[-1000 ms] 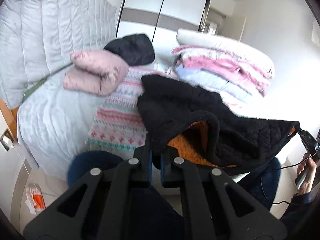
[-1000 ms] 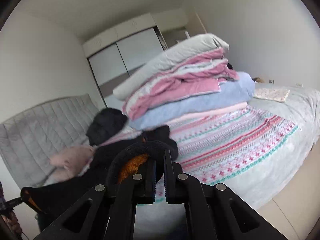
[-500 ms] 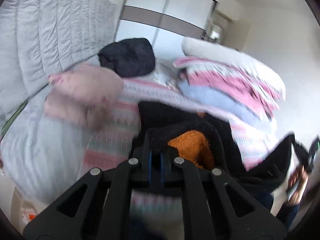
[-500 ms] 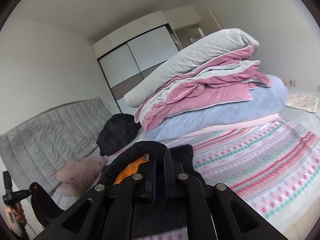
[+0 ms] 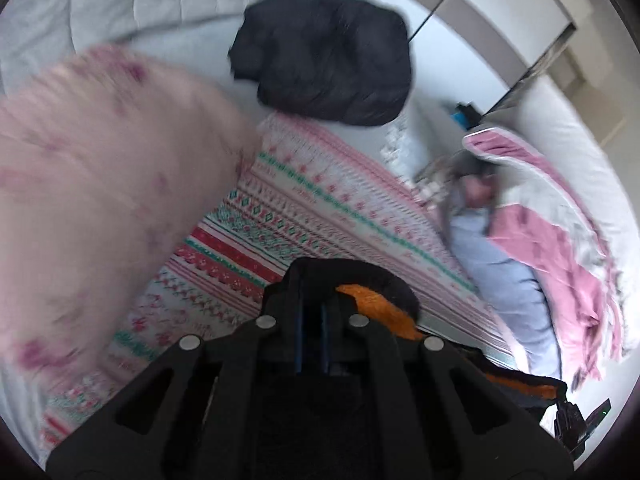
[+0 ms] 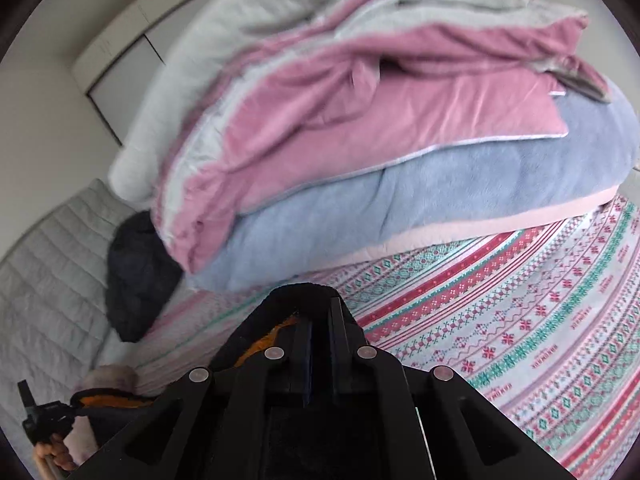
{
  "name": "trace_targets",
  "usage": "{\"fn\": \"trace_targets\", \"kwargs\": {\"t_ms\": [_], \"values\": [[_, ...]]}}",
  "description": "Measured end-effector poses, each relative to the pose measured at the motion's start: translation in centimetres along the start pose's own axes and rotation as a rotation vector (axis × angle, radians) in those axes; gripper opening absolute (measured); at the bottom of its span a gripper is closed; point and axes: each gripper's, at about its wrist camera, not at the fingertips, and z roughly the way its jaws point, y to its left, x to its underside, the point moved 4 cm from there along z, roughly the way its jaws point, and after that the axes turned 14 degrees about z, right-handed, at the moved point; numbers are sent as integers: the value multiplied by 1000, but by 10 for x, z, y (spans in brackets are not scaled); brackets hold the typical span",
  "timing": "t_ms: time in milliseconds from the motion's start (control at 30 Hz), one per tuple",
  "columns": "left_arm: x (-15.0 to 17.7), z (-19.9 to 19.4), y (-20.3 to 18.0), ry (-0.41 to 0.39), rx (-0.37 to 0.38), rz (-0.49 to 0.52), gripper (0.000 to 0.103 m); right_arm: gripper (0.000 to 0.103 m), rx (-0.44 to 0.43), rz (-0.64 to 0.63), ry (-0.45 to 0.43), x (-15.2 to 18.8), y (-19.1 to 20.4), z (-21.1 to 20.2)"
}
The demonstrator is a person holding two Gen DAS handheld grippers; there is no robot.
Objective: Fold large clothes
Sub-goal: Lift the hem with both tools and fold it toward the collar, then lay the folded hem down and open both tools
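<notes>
A black quilted jacket with orange fleece lining (image 5: pixel 376 300) is held by both grippers over a patterned pink, red and green blanket (image 5: pixel 304 208) on the bed. My left gripper (image 5: pixel 312 304) is shut on one edge of the jacket. My right gripper (image 6: pixel 320 320) is shut on another edge (image 6: pixel 260 340). The rest of the jacket hangs below both grippers, mostly hidden. The right gripper shows at the lower right of the left wrist view (image 5: pixel 572 424), and the left gripper at the lower left of the right wrist view (image 6: pixel 44 412).
A stack of folded pink, grey and lilac blankets (image 6: pixel 380 132) lies just ahead of the right gripper. A pink folded bundle (image 5: pixel 100 184) is close on the left. A dark bundle (image 5: pixel 328 56) sits further back. A grey quilted headboard (image 6: pixel 48 280) and white wardrobes stand behind.
Both grippers have moved forward and tilted down over the bed, carrying the jacket edges with them. The blanket stack and the pink bundle are now much closer.
</notes>
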Motion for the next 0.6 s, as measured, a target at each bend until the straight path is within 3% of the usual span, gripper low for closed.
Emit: {"fn": "trace_targets", "kwargs": {"t_ms": [100, 300, 500, 567, 600], "values": [[-6, 32, 4, 53, 17, -22, 8, 6, 46, 7, 47, -6, -7, 45], [-20, 62, -7, 50, 3, 45, 8, 6, 73, -23, 42, -13, -5, 82], [0, 110, 9, 133, -17, -9, 12, 7, 158, -9, 116, 10, -26, 130], [0, 106, 12, 130, 14, -49, 12, 14, 153, 23, 154, 11, -33, 137], [-2, 102, 12, 127, 21, -53, 14, 22, 138, 61, 159, 8, -38, 134]]}}
